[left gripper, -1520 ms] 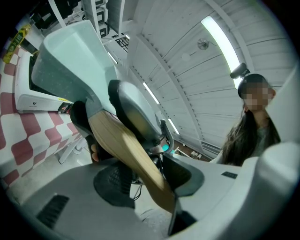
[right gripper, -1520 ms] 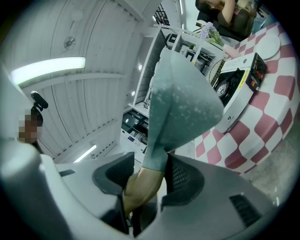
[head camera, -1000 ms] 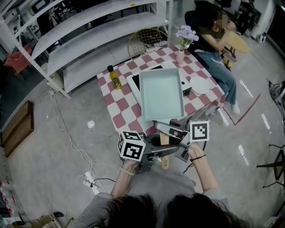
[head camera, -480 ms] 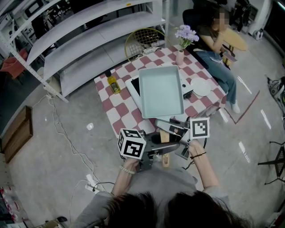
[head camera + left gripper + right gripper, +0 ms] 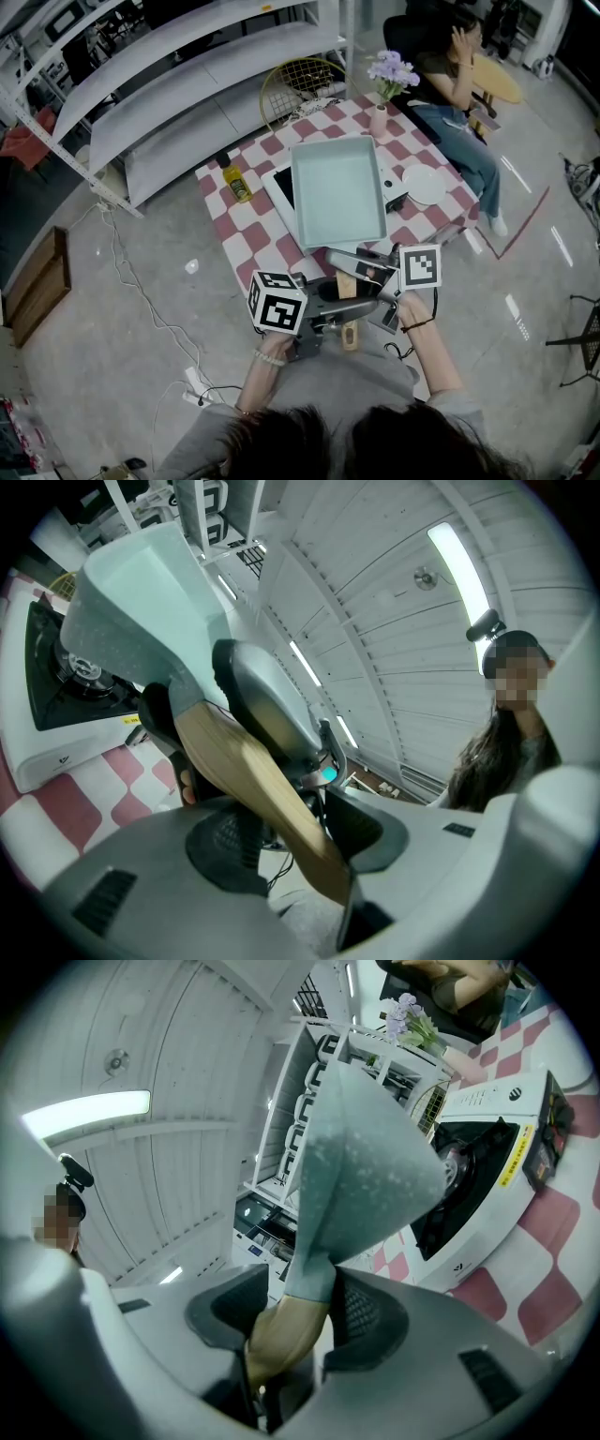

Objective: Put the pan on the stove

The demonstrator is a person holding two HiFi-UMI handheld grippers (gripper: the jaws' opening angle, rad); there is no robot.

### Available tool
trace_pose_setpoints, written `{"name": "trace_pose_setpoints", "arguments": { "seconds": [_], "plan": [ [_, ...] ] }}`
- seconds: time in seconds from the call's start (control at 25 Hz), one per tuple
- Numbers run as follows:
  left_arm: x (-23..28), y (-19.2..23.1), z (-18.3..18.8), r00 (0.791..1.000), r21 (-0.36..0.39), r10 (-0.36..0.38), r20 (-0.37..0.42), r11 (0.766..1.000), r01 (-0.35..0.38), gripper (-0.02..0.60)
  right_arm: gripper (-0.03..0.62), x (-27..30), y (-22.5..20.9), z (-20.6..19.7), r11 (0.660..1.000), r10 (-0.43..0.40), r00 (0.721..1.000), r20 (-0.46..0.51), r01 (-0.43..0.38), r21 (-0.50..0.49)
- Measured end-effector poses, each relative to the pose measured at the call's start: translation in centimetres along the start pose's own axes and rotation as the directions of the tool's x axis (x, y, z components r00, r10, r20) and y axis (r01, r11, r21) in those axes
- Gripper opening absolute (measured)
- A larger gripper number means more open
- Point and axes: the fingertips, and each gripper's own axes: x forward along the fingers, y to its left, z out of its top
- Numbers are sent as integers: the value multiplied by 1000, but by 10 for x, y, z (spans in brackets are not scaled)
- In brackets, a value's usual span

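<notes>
A pale teal square pan point(image 5: 339, 192) with a wooden handle point(image 5: 348, 334) hangs in the air over the white stove point(image 5: 278, 185) on the checkered table point(image 5: 246, 246). My left gripper point(image 5: 323, 319) and right gripper point(image 5: 364, 281) are both shut on the handle, one behind the other, at the table's near edge. In the left gripper view the handle point(image 5: 253, 780) runs between the pads of my left gripper point(image 5: 295, 836), with the pan point(image 5: 155, 602) above the black burner top point(image 5: 56, 672). In the right gripper view my right gripper point(image 5: 291, 1321) clamps the handle point(image 5: 281, 1335) under the pan point(image 5: 361, 1157).
On the table stand a yellow bottle point(image 5: 234, 180), a vase of purple flowers point(image 5: 389, 80), a white plate point(image 5: 424, 183) and a wire basket point(image 5: 300, 86). A person point(image 5: 459, 84) sits at the far right. White shelves stand behind. A cable and power strip point(image 5: 197, 380) lie on the floor.
The pan and both grippers keep their place and grip. The view has drifted slightly, and the seated person has raised a hand.
</notes>
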Motion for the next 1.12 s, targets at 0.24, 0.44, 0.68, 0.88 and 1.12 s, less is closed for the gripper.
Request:
{"name": "trace_pose_setpoints", "arguments": {
  "seconds": [0.24, 0.44, 0.68, 0.88, 1.12],
  "plan": [
    [6, 11, 9, 1000, -19, 24, 13, 1000, -24, 192, 201, 0, -8, 11, 1000, 19, 1000, -17, -19, 25],
    [16, 29, 26, 997, -46, 62, 45, 997, -60, 192, 201, 0, -22, 27, 998, 39, 997, -61, -36, 55],
    [28, 53, 54, 988, -73, 113, 102, 992, -106, 192, 201, 3, -36, 54, 995, 77, 988, -133, -67, 77],
    [37, 73, 75, 976, -92, 157, 150, 985, -144, 192, 201, 4, -50, 72, 992, 100, 976, -191, -82, 101],
    [43, 91, 91, 958, -123, 210, 194, 974, -188, 192, 201, 6, -62, 85, 985, 130, 960, -250, -97, 141]
  ]
}}
